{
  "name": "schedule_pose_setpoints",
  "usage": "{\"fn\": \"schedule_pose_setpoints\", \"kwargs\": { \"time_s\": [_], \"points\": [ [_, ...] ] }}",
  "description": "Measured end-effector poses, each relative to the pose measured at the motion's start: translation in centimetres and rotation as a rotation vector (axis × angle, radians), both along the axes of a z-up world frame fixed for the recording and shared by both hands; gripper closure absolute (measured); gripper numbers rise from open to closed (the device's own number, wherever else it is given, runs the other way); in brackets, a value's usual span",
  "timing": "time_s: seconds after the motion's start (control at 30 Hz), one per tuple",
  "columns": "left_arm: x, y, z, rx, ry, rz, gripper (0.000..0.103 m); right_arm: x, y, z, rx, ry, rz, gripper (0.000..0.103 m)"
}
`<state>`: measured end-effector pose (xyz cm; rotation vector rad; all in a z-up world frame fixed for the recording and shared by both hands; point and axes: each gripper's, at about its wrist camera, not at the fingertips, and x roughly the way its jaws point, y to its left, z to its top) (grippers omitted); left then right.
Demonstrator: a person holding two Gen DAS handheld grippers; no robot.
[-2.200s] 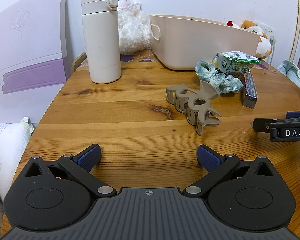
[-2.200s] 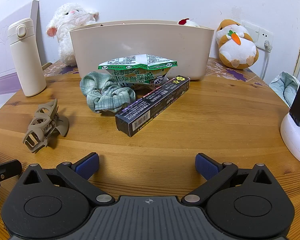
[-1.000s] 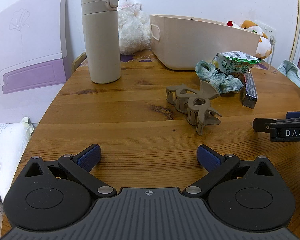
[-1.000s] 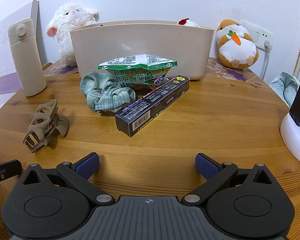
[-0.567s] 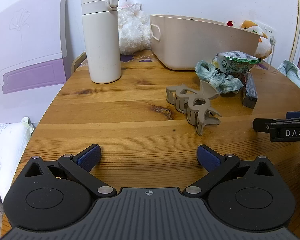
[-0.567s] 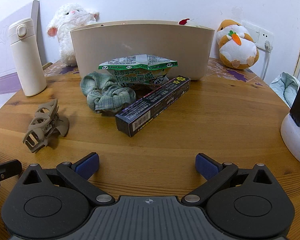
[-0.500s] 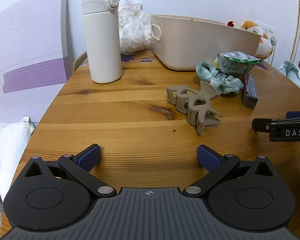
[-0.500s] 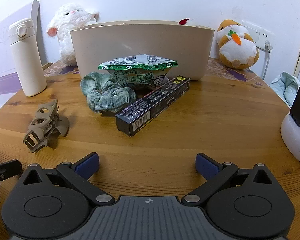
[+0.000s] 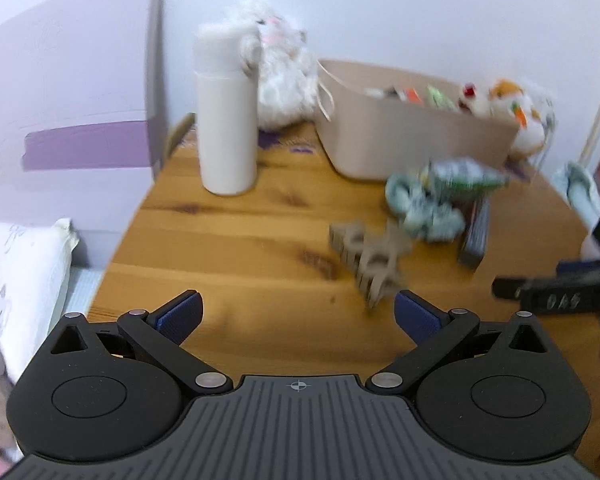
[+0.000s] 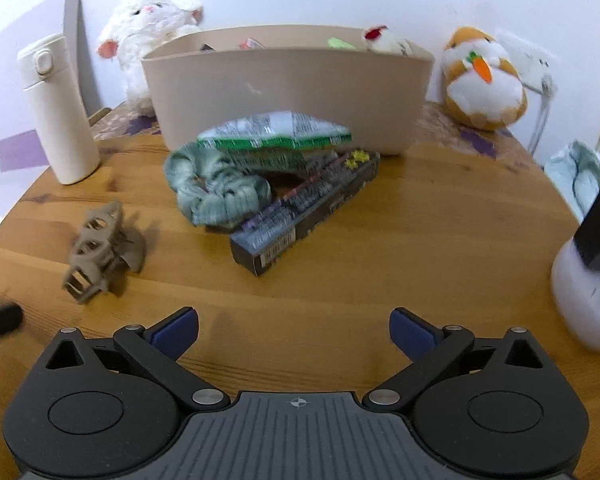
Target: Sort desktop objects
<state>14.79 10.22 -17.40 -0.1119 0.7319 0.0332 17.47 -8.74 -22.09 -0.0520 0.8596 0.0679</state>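
While both sets of tongs were low over the desk half a second ago, they now sit higher and look down more steeply, so the open top of the beige bin (image 10: 284, 92) shows small coloured items inside that were hidden before. Both views are smeared by motion, the left one more so. The left tongs (image 9: 298, 314) stand wide apart with nothing between the blue pads; the right tongs (image 10: 294, 330) are likewise spread and empty.

On the wooden desk (image 10: 420, 248) nothing has shifted. The taupe hair claw (image 10: 100, 252) lies alone toward the left. The green scrunchie (image 10: 216, 194) touches the green snack bag (image 10: 276, 138), which leans just in front of the bin, and the long dark box (image 10: 304, 216) rests diagonally against both. The cream flask (image 10: 58, 108) stands upright at the left, a white plush (image 10: 148, 44) behind it, an orange-and-white plush (image 10: 482, 80) to the right of the bin.

In the left view the right tongs' black body (image 9: 560, 296) enters from the right edge; its white lettering, read as "DAS" earlier, is now too blurred to make out. Print on the snack bag and the box, including a barcode, cannot be read.
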Motion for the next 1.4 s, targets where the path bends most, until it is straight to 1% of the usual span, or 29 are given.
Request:
{"fn": "schedule_pose_setpoints", "kwargs": {
  "time_s": [0.07, 0.1, 0.2, 0.27, 0.33, 0.37, 0.4, 0.5, 0.57, 0.63, 0.73, 0.83, 0.97, 1.07, 1.2, 1.3, 1.4],
  "points": [
    [0.1, 0.0, 2.2, 0.002, 0.013, 0.048, 0.0, 0.4, 0.2, 1.9, 0.014, 0.025, 0.005, 0.0],
    [0.1, -0.2, 3.4, 0.016, 0.006, 0.059, 0.0, 0.5, 0.2, 2.7, 0.028, 0.029, 0.012, 0.0],
    [0.3, -0.7, 6.3, 0.035, -0.018, 0.053, 0.0, 0.6, 0.4, 5.9, 0.077, 0.012, 0.043, 0.0],
    [0.7, -1.3, 8.0, 0.046, 0.002, 0.073, 0.0, 0.8, 0.5, 7.9, 0.091, 0.002, 0.062, 0.0],
    [1.1, -2.1, 9.6, 0.083, 0.043, 0.123, 0.0, 0.9, 0.6, 10.0, 0.098, -0.004, 0.081, 0.0],
    [1.1, -2.5, 10.3, 0.1, 0.052, 0.133, 0.0, 1.0, 0.7, 10.9, 0.1, -0.011, 0.09, 0.0],
    [1.0, -3.0, 11.1, 0.11, 0.049, 0.125, 0.0, 0.9, 0.7, 11.9, 0.104, -0.024, 0.102, 0.0],
    [0.6, -4.0, 13.0, 0.096, 0.034, 0.105, 0.0, 0.9, 0.5, 14.1, 0.084, -0.036, 0.129, 0.0],
    [0.5, -4.7, 13.8, 0.088, 0.037, 0.094, 0.0, 0.7, 0.3, 15.1, 0.083, -0.039, 0.14, 0.0],
    [0.5, -5.4, 14.5, 0.097, 0.051, 0.085, 0.0, 0.6, -0.2, 16.0, 0.099, -0.04, 0.14, 0.0],
    [0.5, -6.1, 15.1, 0.106, 0.049, 0.069, 0.0, 0.6, -0.9, 16.9, 0.127, -0.043, 0.13, 0.0],
    [0.9, -6.6, 14.9, 0.11, 0.069, 0.058, 0.0, 0.9, -1.5, 17.2, 0.135, -0.05, 0.123, 0.0],
    [1.5, -6.9, 13.9, 0.085, 0.093, 0.028, 0.0, 1.4, -2.0, 16.9, 0.149, -0.038, 0.114, 0.0],
    [1.9, -7.2, 13.2, 0.094, 0.107, 0.014, 0.0, 1.8, -2.5, 16.5, 0.165, -0.03, 0.103, 0.0],
    [2.7, -7.3, 12.4, 0.092, 0.127, 0.003, 0.0, 2.2, -2.4, 16.0, 0.14, -0.03, 0.098, 0.0],
    [3.3, -7.4, 12.2, 0.087, 0.142, 0.0, 0.0, 2.6, -2.3, 15.6, 0.145, -0.015, 0.097, 0.004],
    [3.7, -7.5, 12.4, 0.083, 0.155, -0.003, 0.0, 2.7, -2.0, 15.8, 0.142, -0.015, 0.104, 0.004]
  ]
}}
